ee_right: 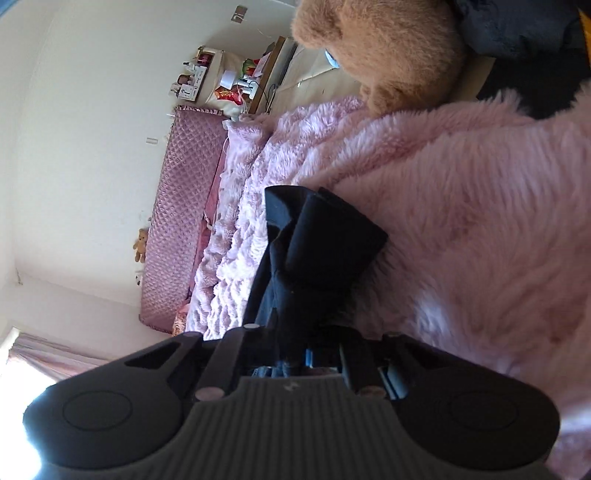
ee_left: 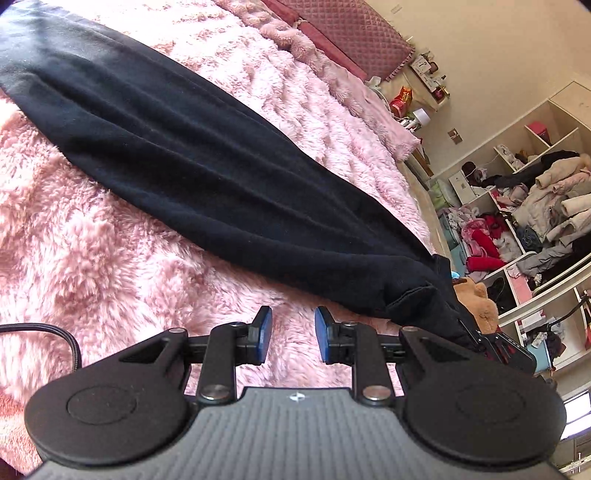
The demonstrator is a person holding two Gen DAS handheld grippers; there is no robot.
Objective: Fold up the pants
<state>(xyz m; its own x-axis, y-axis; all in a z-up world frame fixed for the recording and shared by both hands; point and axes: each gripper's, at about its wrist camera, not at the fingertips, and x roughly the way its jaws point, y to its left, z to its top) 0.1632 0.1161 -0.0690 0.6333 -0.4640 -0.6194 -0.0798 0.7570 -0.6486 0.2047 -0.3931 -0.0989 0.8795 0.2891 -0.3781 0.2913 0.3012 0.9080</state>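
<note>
We are holding the left gripper (ee_left: pixel 293 334) over the pink blanket (ee_left: pixel 92 236), its blue pads (ee_left: pixel 264 334) standing apart with only fur showing between them, so it is gripping nothing. The pants (ee_left: pixel 177 147) are lying on the blanket as one long dark band, running from 10 o'clock in the left view down to 4 o'clock, where the narrow end is bunching up just beside the left gripper's right-hand side. The right gripper (ee_left: pixel 495 345) is showing there at 4 o'clock, touching that bunched end. A black cable (ee_left: pixel 55 332) is trailing over the fur at 9 o'clock. The headboard (ee_left: pixel 354 33) is sitting at 1 o'clock and cluttered shelves (ee_left: pixel 535 206) at 3 o'clock.

In the right view, we are seeing the right gripper (ee_right: pixel 295 360) clamped on the pants (ee_right: pixel 317 251); the dark cloth is rising from between its fingers toward 12 o'clock, folded over on itself and lifted off the blanket (ee_right: pixel 480 229). A brown teddy (ee_right: pixel 388 48) is resting at 1 o'clock on the blanket's edge
</note>
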